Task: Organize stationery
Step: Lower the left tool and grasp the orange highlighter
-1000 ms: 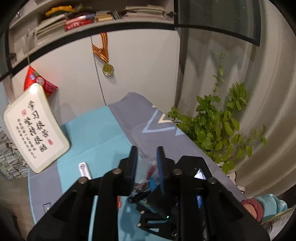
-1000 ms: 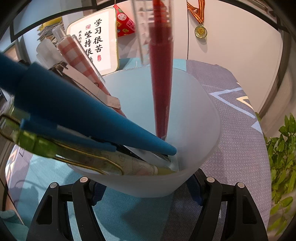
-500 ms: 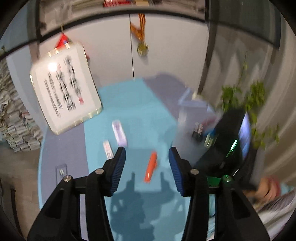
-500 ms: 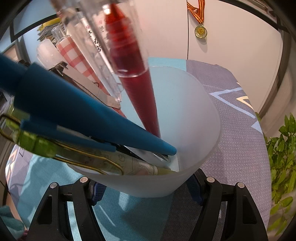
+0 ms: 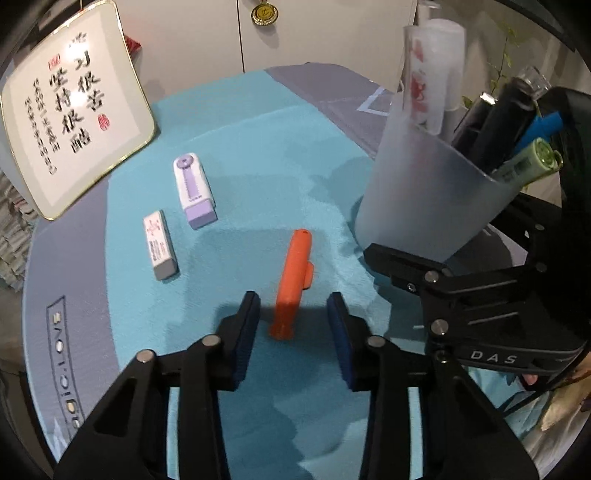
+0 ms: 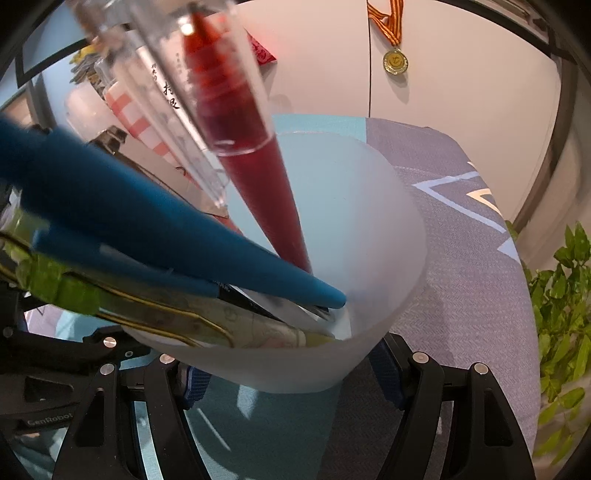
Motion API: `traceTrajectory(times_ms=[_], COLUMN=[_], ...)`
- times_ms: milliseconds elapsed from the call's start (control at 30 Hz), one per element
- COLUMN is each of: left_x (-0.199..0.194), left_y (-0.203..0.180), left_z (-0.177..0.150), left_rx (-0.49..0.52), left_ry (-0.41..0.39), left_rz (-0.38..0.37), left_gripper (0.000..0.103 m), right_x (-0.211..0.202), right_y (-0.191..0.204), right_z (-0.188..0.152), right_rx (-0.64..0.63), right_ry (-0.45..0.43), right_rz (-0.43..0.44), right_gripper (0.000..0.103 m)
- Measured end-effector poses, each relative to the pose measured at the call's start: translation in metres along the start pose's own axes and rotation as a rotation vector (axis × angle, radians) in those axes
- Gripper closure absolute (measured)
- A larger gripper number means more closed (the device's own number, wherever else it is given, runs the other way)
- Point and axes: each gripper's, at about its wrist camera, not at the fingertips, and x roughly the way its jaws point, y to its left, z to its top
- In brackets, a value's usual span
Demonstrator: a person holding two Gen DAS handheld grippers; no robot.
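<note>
On teal mat, between closing pads of left gripper (image 5: 293, 325): orange cap (image 5: 293, 284), not yet pinched; right gripper (image 6: 291, 373) clamped on frosted cup (image 6: 351, 258); pick-up step, next likely: finish pinch, lift, drop into cup

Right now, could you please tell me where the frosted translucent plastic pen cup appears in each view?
Left wrist view: the frosted translucent plastic pen cup stands at the right, tilted.
Right wrist view: the cup fills the centre, seen from above its rim.
Shared landmark: the gold medal on a striped ribbon.
</note>
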Motion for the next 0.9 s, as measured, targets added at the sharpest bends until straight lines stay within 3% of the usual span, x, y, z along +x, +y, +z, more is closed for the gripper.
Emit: traceTrajectory(times_ms=[67,267,533,633,767,900], left_x=[-0.001,-0.004,-0.004,-0.005,-0.011,-0.032], left_y=[0.000,0.001,0.004,0.002,-0.002,-0.003], left_z=[-0.001,-0.007,-0.011,-0.012,-0.012,-0.012], left_rx=[0.014,0.000,-0.030,-0.034,-0.024,-0.024], left_ry=[-0.010,-0.018,-0.034,-0.039,-0.047,-0.091], left_rz=[0.010,-0.009,-0.024,-0.030,-0.037,-0.035], left_gripper=[0.092,0.092,0.092,0.092,0.092,0.092], right_x=[-0.001,-0.001,0.001,0.000,0.000,0.001], right_y=[-0.001,-0.002,-0.003,-0.008,-0.012,-0.011], right_z=[0.000,0.000,0.000,0.003,0.003,0.004], right_rx=[-0.001,-0.003,-0.100,-0.102,-0.102,-0.111], right_ry=[-0.002,-0.010,-0.001,-0.011,-0.013,-0.011], right_rz=[0.013,0.022,0.013,0.040,0.090,0.078], right_gripper=[0.028,0.028,0.029,0.033,0.033,0.033])
